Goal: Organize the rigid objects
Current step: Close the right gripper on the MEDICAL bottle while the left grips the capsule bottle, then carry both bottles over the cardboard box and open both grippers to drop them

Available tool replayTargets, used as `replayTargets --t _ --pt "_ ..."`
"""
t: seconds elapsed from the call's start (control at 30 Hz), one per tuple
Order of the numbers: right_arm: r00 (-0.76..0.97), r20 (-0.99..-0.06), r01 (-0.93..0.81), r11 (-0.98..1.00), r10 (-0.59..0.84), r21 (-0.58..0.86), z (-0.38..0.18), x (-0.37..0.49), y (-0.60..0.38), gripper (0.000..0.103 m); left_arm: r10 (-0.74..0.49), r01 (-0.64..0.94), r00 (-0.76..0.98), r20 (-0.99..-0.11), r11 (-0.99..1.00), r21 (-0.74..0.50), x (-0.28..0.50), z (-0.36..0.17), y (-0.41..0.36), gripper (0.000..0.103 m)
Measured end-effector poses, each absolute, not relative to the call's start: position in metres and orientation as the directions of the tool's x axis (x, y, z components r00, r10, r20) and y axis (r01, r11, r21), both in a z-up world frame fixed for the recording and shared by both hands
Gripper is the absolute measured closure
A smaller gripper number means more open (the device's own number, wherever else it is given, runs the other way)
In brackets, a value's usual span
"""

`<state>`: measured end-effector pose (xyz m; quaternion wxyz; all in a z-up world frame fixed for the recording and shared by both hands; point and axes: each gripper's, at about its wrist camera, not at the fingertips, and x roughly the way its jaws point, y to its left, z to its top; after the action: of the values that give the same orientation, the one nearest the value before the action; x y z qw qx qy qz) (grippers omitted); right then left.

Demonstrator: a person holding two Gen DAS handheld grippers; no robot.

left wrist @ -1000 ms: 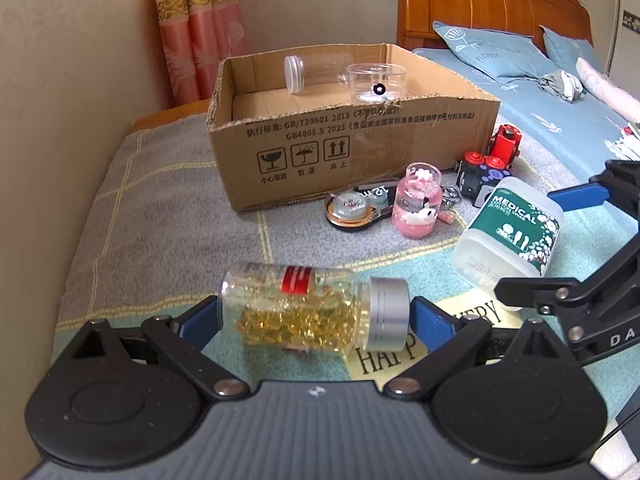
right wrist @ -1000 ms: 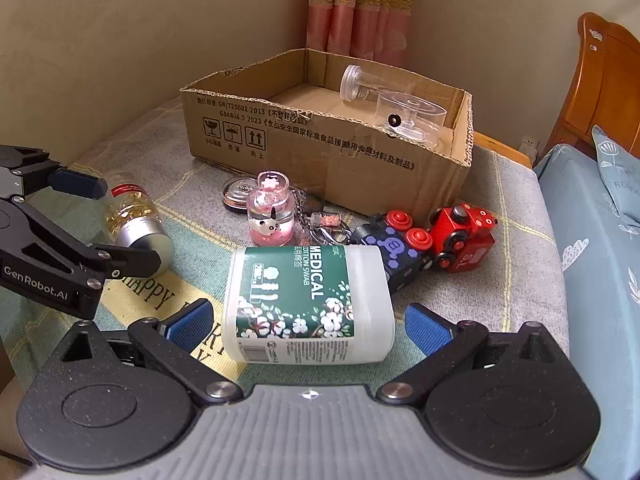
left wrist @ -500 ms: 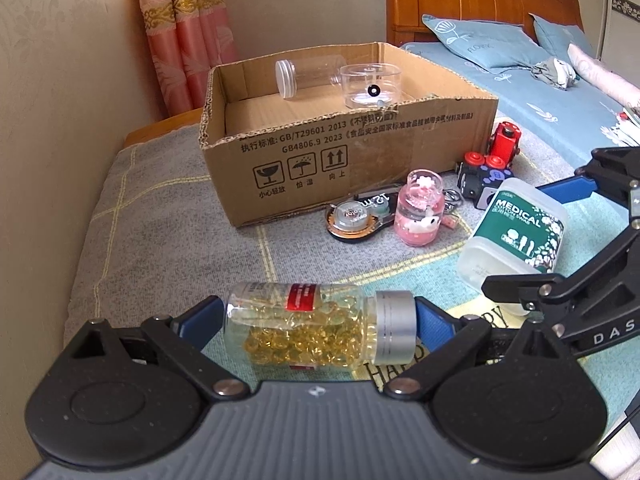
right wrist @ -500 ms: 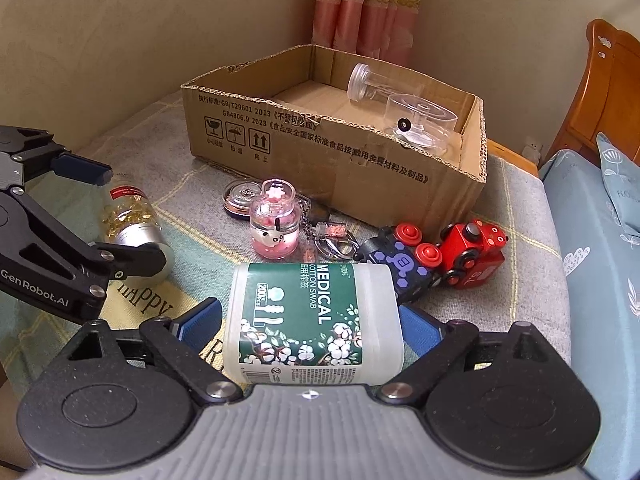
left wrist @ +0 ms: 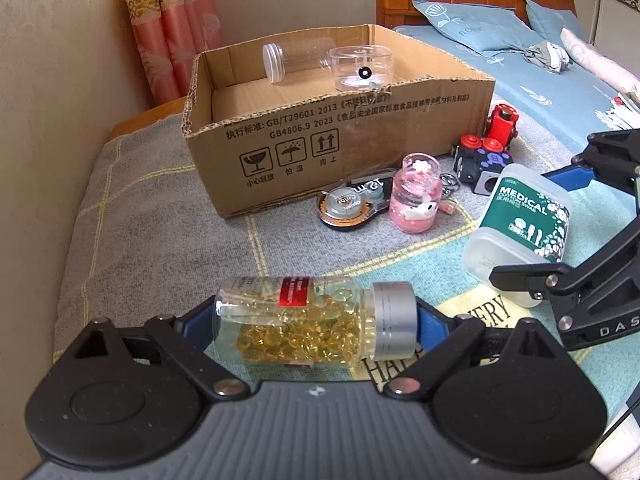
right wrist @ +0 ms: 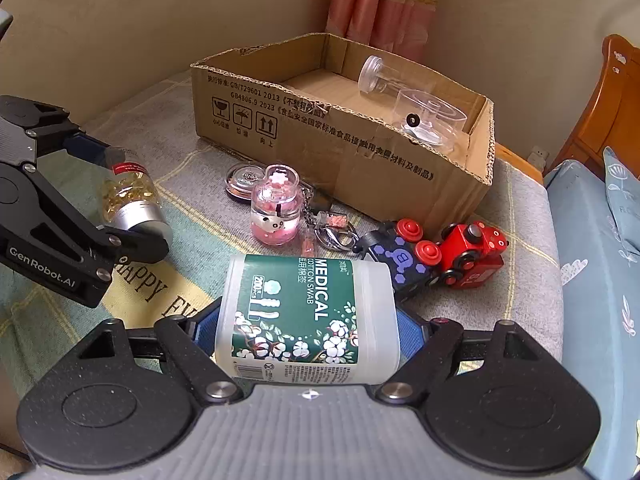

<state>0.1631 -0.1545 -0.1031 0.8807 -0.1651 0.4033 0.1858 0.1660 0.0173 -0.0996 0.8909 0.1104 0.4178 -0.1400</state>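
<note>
Both tongs have just been closing, the left gripper pinching the capsule bottle end to end, the right gripper squeezing the swab box across its sides, the carton lying straight ahead toward the blanket's far edge.

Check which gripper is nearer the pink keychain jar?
Right. The right gripper, closing around the cotton swab tub, sits just in front of the pink keychain jar; the left gripper, around the capsule bottle, is farther.

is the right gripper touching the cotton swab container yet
Touching. The right wrist view shows both blue pads of the right gripper, which has just been closing, pressed against the sides of the cotton swab container.
</note>
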Motion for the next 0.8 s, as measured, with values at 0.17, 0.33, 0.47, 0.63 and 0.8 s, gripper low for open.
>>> replayTargets --t 0.17,0.33,0.47,0.63,0.8 --pt "0.601 -0.771 -0.473 0.871 0.208 -0.134 -0.099 0.162 -0.159 0.017 -0.171 0.356 0.596 -0.785 0.932 0.067 0.164 -0.096 0.017 0.009" --pt "0.602 -0.768 -0.493 0.859 0.219 -0.141 -0.090 0.158 -0.166 0.017 -0.172 0.368 0.605 -0.777 0.926 0.081 0.159 -0.083 0.014 0.009" --pt "0.601 -0.765 -0.514 0.845 0.233 -0.146 -0.078 0.153 -0.172 0.017 -0.182 0.383 0.622 -0.761 0.919 0.093 0.158 -0.063 0.010 0.009" --pt "0.601 -0.751 -0.548 0.826 0.275 -0.136 -0.057 0.152 -0.177 0.017 -0.198 0.391 0.651 -0.733 0.915 0.100 0.168 -0.033 0.006 0.009" --pt "0.621 -0.726 -0.547 0.827 0.297 -0.130 -0.034 0.159 -0.184 0.017 -0.220 0.401 0.684 -0.696 0.910 0.107 0.196 -0.003 -0.002 0.008"
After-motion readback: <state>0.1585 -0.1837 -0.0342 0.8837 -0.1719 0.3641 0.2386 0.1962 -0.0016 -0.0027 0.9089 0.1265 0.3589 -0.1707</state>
